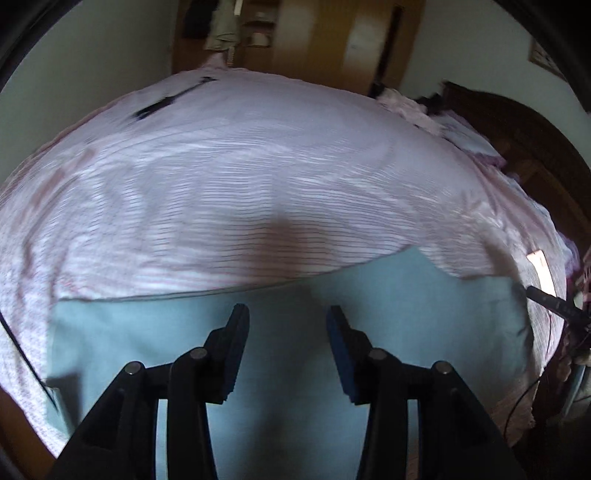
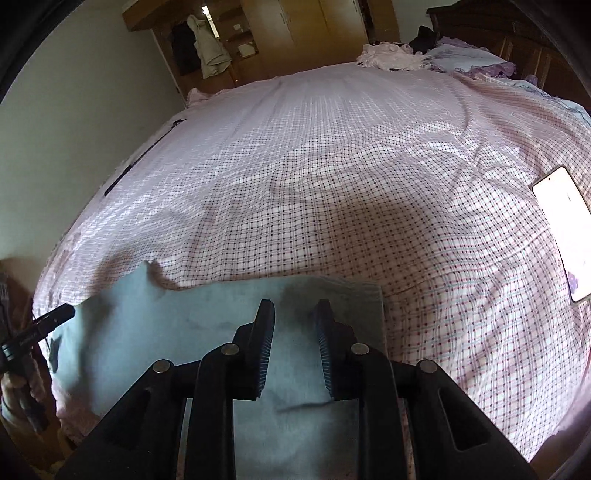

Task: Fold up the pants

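Observation:
Light blue pants lie flat on the near edge of a bed with a pink checked sheet. My left gripper is open and empty, hovering over the pants. In the right wrist view the pants lie under my right gripper, which is open and empty above their right part. The pants' far edge has a small raised corner. The left gripper's body shows at the left edge of the right wrist view.
A phone with a lit screen lies on the sheet to the right. Crumpled clothes and a pillow sit at the far end by a dark wooden headboard. A wooden wardrobe stands beyond the bed.

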Tool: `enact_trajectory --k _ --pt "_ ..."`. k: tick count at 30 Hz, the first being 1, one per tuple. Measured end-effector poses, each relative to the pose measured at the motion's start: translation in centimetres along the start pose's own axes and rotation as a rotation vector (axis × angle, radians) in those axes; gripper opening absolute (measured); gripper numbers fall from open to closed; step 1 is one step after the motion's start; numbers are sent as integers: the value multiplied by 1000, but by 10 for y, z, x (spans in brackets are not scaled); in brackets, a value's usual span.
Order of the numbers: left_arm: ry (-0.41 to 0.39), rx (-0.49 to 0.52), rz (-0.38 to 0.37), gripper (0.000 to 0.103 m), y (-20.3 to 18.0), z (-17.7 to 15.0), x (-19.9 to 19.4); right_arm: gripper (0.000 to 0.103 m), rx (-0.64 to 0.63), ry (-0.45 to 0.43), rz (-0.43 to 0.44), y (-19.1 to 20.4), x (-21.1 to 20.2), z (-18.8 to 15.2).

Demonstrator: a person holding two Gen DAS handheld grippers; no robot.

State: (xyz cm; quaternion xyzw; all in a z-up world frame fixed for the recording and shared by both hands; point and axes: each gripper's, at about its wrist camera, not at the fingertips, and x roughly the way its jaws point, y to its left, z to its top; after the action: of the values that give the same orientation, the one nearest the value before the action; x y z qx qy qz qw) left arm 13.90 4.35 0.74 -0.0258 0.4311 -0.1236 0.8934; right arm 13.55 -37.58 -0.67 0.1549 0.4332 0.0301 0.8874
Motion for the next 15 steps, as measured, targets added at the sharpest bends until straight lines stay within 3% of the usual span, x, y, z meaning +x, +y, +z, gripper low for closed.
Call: enact_trajectory --k 7,10,15 --pt "11 63 -80 46 -66 16 36 16 -70 30 -23 4 32 3" --pt "16 90 -74 46 -82 21 56 10 -86 56 -100 -10 54 2" --pt "66 91 -17 45 -87 22 97 8 -62 17 -45 -26 60 -3"
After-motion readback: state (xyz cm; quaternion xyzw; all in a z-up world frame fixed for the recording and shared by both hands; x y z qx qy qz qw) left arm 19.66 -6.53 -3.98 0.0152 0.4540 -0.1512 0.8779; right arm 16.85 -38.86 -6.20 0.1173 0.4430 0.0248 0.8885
